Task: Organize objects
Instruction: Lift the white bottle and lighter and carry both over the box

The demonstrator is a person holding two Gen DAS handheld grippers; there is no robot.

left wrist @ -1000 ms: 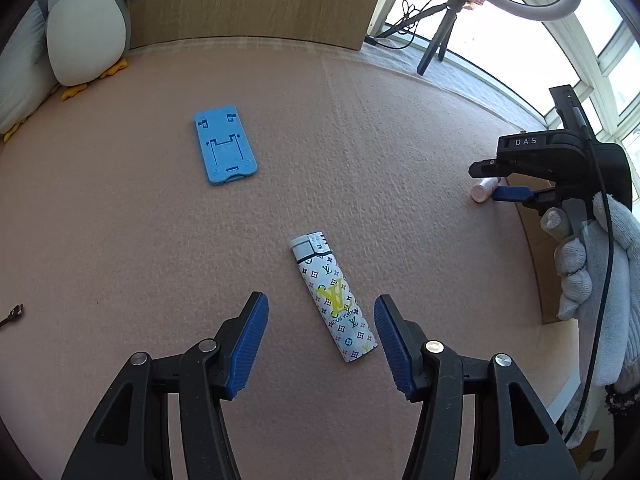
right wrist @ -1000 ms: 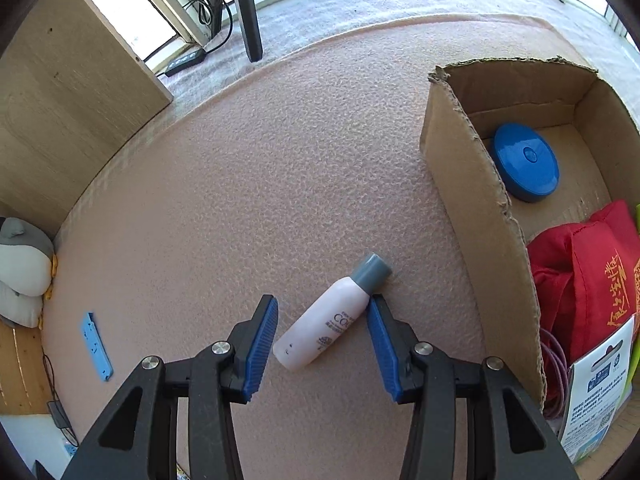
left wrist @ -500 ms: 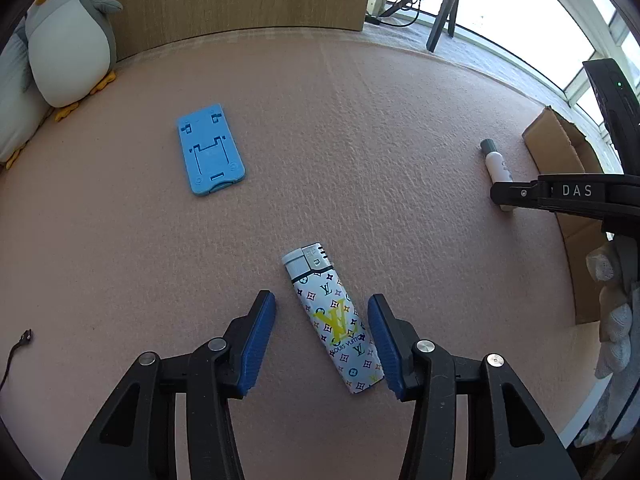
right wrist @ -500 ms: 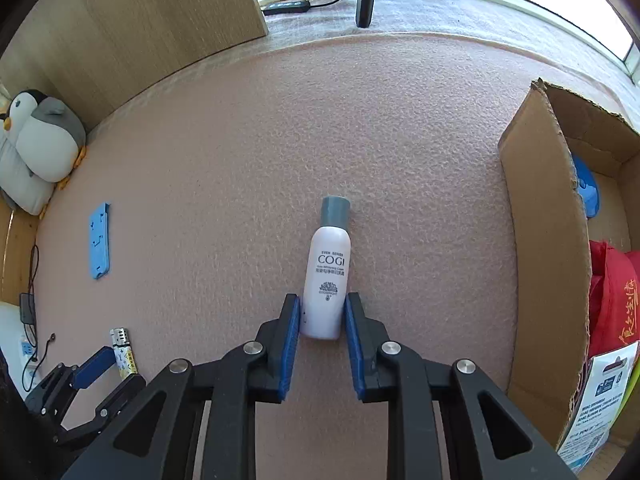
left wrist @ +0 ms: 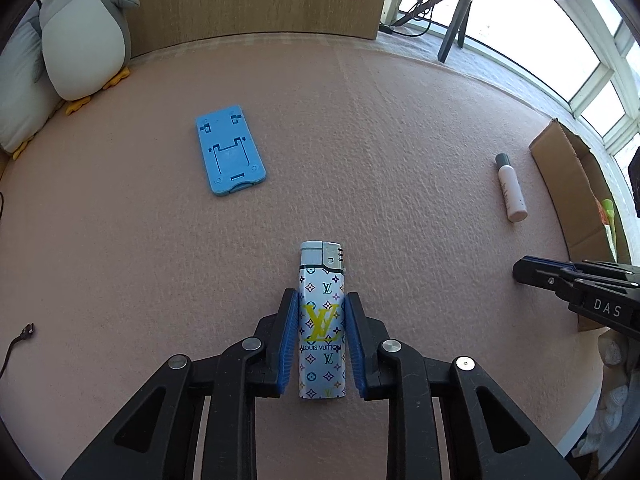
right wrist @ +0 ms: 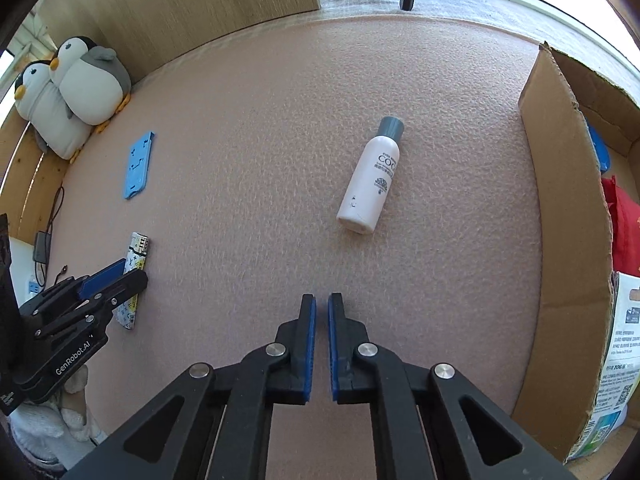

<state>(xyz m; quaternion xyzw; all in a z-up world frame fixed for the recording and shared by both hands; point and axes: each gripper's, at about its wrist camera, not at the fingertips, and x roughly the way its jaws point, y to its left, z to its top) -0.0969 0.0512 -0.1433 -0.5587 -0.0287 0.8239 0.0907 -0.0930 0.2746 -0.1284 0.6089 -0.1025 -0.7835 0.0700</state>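
Observation:
A white lighter (left wrist: 322,320) with a coloured monogram print lies on the pink mat. My left gripper (left wrist: 321,298) is shut on it, both blue pads pressed to its long sides. A white bottle (right wrist: 370,176) with a grey cap lies on its side, well ahead of my right gripper (right wrist: 321,300). The right gripper is shut with only a thin slit between its pads and holds nothing. In the left wrist view the bottle (left wrist: 511,187) sits far right, and the right gripper (left wrist: 524,270) reaches in from the right edge. A flat blue phone stand (left wrist: 230,150) lies ahead to the left.
An open cardboard box (right wrist: 560,200) stands on the right, holding a blue disc, a red bag and a printed packet. Two plush penguins (right wrist: 80,84) lean on the wooden wall at the back left. A black cable end (left wrist: 20,336) lies at the mat's left edge.
The left gripper has turned in line with the lighter and shut on it. The right gripper has pulled back from the bottle and shut on nothing; the bottle stays on the mat.

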